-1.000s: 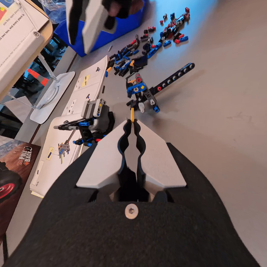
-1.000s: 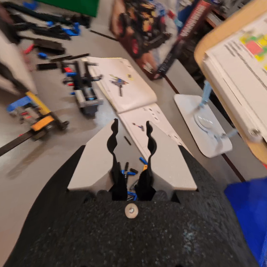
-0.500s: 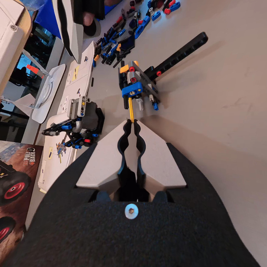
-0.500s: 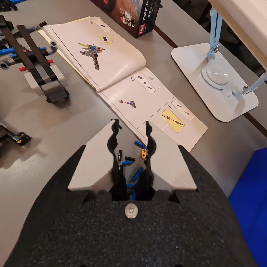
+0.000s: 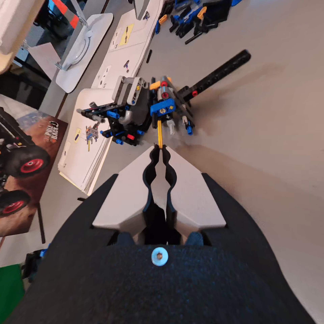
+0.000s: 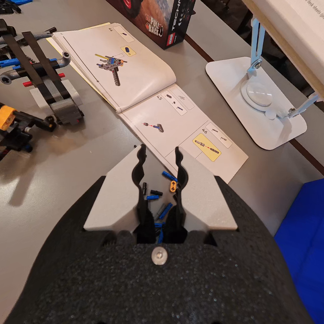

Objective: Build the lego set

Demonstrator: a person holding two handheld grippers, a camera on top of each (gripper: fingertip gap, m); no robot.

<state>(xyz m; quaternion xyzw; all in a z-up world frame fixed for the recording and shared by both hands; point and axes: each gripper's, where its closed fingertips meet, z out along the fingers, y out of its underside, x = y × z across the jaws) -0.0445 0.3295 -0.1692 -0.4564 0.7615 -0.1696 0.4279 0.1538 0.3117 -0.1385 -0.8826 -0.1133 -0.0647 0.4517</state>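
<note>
Over grey table | left tongs (image 5: 159, 147) clamped on yellow axle (image 5: 159, 133) | right tongs (image 6: 159, 149) apart, empty

Two near, downward views; shared booklet (image 5: 87, 133)

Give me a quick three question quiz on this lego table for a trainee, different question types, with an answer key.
1. True or false: the left gripper is shut on the yellow axle.
2. Under the open right gripper lie: A) loose small pins, B) a wheel, C) scissors.
3. Fill in: the instruction booklet lies ____ on the table.

Key: 1 true; 2 A; 3 open.
</note>
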